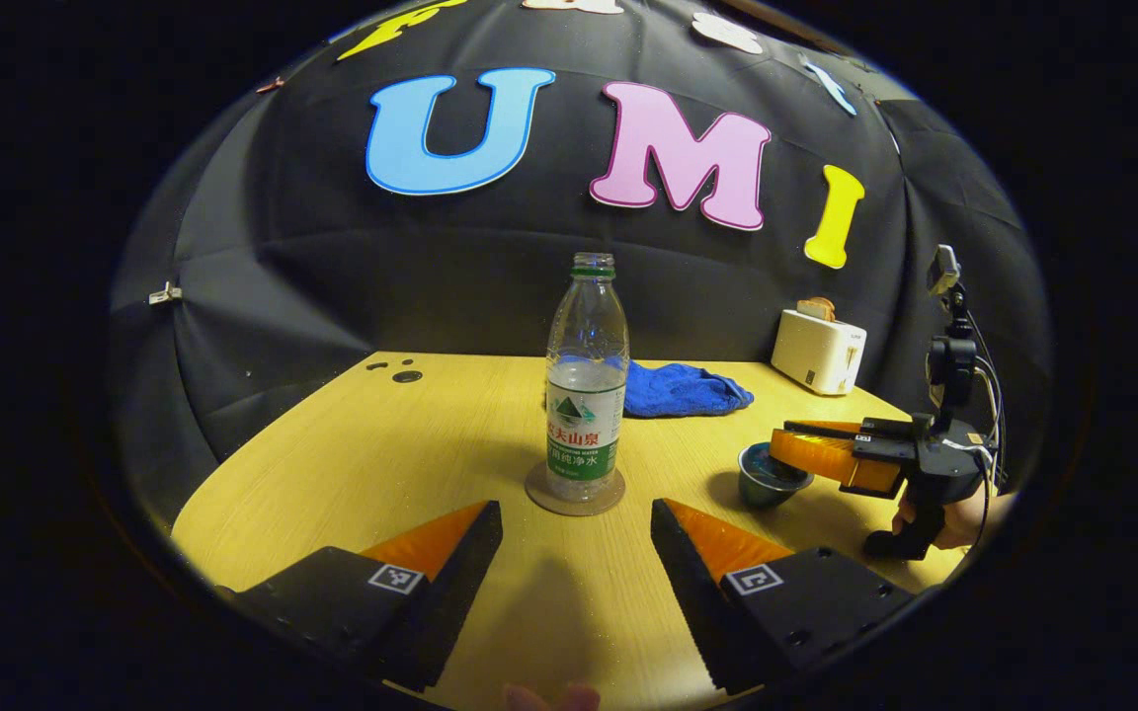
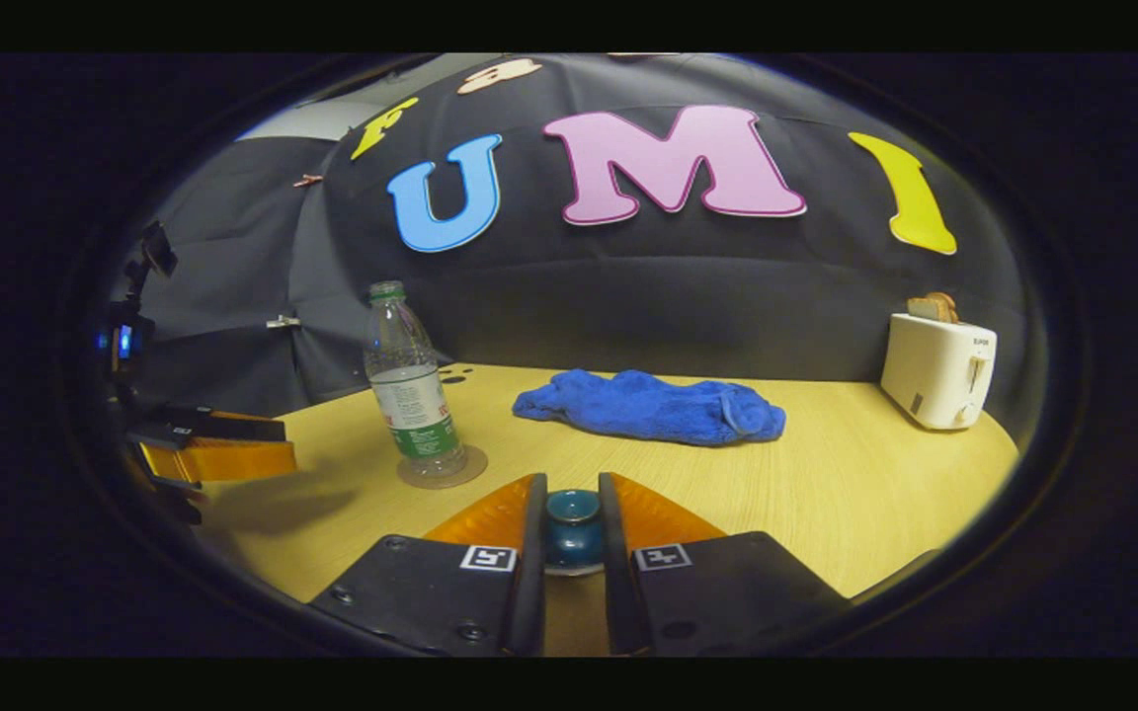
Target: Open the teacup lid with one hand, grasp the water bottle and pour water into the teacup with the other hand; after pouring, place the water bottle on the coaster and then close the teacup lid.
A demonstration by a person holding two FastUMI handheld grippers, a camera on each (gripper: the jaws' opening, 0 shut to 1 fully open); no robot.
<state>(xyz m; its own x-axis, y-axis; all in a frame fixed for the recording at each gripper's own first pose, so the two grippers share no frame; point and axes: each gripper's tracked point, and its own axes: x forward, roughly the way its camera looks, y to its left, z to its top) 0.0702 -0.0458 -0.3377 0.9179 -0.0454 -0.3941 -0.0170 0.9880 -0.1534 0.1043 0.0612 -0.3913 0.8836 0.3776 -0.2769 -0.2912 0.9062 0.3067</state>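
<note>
A clear water bottle [image 1: 586, 380] with a green label stands upright on a round coaster [image 1: 539, 491] in the middle of the table. My left gripper [image 1: 574, 506] is open just short of it, one finger on each side and neither touching. In the right gripper view the bottle [image 2: 411, 395] stands at the left, with the left gripper [image 2: 273, 444] beside it. My right gripper [image 2: 569, 482] is shut on the knob of the dark blue teacup lid [image 2: 572, 528]. The left gripper view shows the right gripper [image 1: 781, 436] over the teacup [image 1: 767, 479]. I cannot tell if the lid is lifted.
A crumpled blue cloth [image 2: 653, 405] lies behind the bottle toward the wall. A white toaster [image 2: 936, 370] with bread in it stands at the back right corner. A hand [image 1: 954, 523] holds the right gripper at the table's right edge.
</note>
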